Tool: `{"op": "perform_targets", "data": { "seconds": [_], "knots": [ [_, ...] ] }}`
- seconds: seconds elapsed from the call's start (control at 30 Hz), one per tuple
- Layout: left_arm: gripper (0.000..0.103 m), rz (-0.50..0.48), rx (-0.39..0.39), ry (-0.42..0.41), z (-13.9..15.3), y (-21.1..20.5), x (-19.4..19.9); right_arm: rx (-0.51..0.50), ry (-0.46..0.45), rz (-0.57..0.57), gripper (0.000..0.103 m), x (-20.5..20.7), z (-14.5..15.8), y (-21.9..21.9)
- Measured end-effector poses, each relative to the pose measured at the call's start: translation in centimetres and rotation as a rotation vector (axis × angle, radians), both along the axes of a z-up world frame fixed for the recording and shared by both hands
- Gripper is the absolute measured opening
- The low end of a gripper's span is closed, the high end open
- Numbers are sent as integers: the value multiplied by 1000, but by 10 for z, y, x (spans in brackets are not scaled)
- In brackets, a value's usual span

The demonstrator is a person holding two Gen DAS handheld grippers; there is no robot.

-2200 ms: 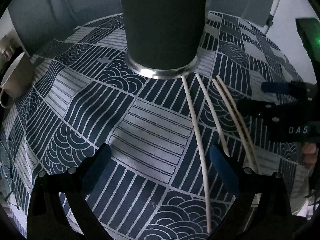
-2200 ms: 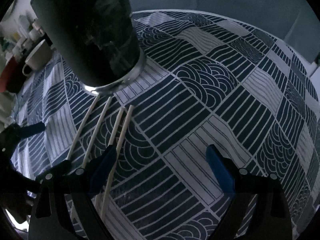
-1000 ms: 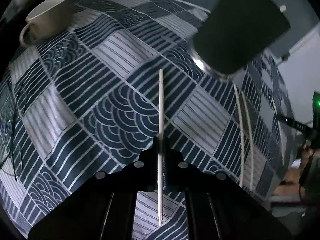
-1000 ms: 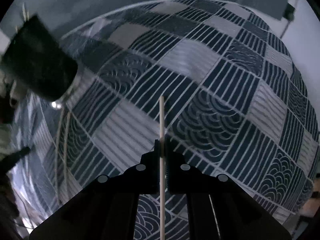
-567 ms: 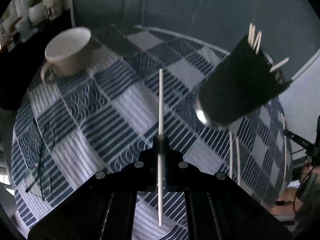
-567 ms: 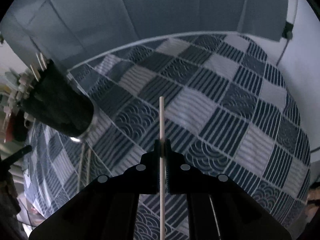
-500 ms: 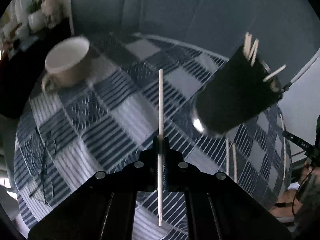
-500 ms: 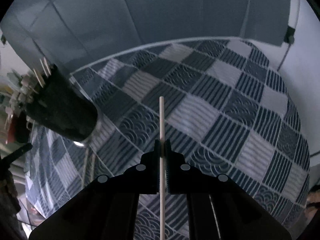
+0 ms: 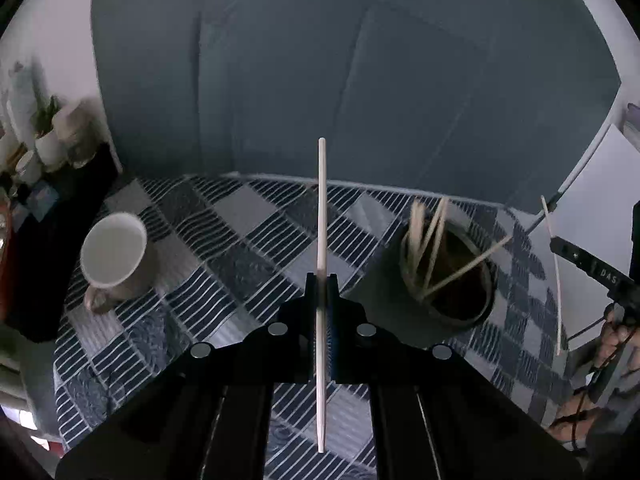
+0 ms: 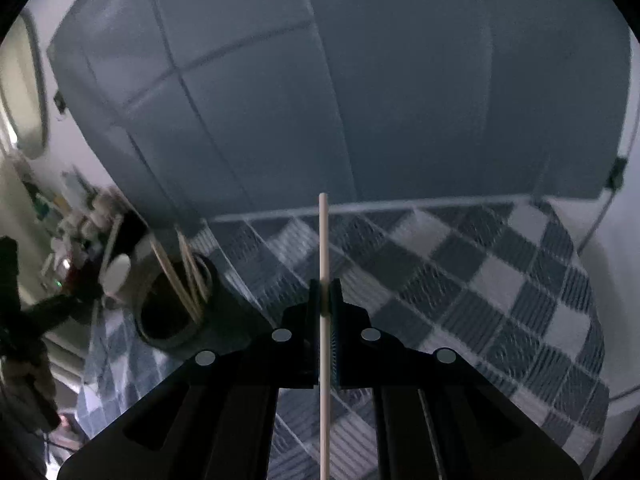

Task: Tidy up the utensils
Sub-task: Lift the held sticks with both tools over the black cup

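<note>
**Tool in each hand clamps a single chopstick above the patterned worktop**

Left tool (image 9: 321,280) sits at the bottom of its own view with its two black fingers pressed together on a pale chopstick (image 9: 321,220). That stick runs straight up the middle of the picture, its pointed end low between the finger bases and its blunt end high against the grey-blue backdrop (image 9: 360,80).

Just beyond and to the right of the fingertips stands a dark cylindrical holder (image 9: 444,280) on the worktop (image 9: 240,216), which is covered in a navy-and-white checked cloth of stripes and wave patterns. Several chopsticks (image 9: 430,236) already lean inside the holder, fanning out at different angles. To the left, well apart from the holder, a white mug (image 9: 114,252) rests on the cloth. At the far right edge the right tool (image 9: 592,268) shows, with another light stick (image 9: 554,276) held upright.

From the right wrist view, the right tool (image 10: 324,294) is likewise closed on its wooden chopstick (image 10: 324,248), which stands vertical in the frame. The holder (image 10: 172,308) lies to the left, blurred, with sticks (image 10: 176,272) poking from its mouth. Behind the worktop rises the panelled backdrop (image 10: 320,100).
</note>
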State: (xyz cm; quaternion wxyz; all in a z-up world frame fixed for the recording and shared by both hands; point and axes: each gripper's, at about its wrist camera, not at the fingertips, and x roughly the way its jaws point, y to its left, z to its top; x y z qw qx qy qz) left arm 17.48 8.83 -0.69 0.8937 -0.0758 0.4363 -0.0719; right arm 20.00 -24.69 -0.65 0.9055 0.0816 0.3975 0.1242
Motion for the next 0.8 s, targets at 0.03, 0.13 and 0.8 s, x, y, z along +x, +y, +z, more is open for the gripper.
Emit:
{"op": "perform_targets", "data": {
  "seconds": [0.03,0.13,0.8],
  "knots": [
    [5,-1,-3,-9,3,-5,5,6,-17,1,4,2,5,2],
    [5,-8,-17,-31,11,-17,11,40,-46,8,4,10,20,11],
    [5,-66,-78,-205,33,-67,47,171,-218,203,5,45,46,86]
  ]
}}
